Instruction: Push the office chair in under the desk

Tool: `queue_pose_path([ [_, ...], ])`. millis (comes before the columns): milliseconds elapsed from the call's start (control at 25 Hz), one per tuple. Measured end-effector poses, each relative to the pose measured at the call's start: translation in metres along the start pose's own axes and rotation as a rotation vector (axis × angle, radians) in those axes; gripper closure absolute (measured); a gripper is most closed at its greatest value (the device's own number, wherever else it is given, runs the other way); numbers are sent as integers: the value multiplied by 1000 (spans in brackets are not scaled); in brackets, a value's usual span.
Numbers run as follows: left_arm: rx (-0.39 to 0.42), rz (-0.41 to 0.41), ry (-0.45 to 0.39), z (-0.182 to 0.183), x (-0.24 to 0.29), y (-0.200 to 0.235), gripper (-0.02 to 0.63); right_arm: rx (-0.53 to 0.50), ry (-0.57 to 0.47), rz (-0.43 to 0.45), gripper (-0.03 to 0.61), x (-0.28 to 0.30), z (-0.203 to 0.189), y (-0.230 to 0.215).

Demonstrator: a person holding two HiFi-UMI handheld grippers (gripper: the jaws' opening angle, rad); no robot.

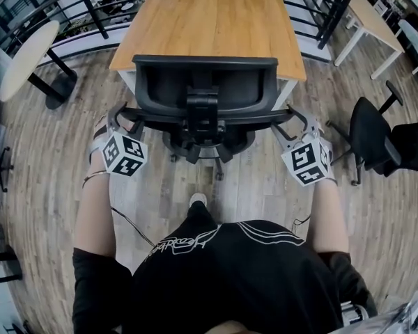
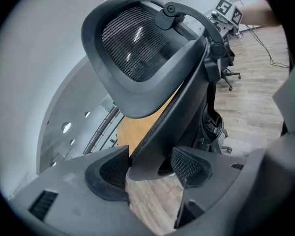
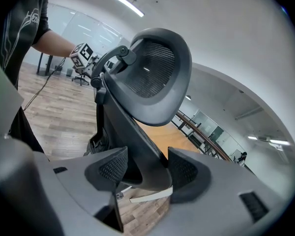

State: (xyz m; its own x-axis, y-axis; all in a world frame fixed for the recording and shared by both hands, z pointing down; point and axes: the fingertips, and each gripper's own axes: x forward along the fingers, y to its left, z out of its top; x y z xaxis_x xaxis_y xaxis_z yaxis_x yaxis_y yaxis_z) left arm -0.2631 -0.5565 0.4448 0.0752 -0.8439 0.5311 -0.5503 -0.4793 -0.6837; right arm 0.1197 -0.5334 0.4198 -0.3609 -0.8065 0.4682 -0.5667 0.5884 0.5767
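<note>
The black office chair stands right at the near edge of the wooden desk, with its back toward the person. The left gripper is squeezed tight on the left edge of the chair's back. The right gripper is squeezed tight on the right edge. The net headrest sticks up above them. Another black chair stands off to the right on the wood floor.
</note>
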Motion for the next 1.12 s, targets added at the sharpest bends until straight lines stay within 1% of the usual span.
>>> queue_pose_path([
  [160,12,-16,-16,4,20,12,353,6,17,-10,314,16,2,-9],
  [320,23,-40,-29,14,55,55,353,22,44,-19,313,48,26,-37],
  [400,29,-44,-37,16,73,70,353,26,51,-28,313,65,32,-46],
  [640,44,-47,-51,15,92,67,353,30,51,-59,311,75,23,-42],
  [1120,71,-40,-91,18,110,68,353,29,73,-118,310,82,13,-37],
])
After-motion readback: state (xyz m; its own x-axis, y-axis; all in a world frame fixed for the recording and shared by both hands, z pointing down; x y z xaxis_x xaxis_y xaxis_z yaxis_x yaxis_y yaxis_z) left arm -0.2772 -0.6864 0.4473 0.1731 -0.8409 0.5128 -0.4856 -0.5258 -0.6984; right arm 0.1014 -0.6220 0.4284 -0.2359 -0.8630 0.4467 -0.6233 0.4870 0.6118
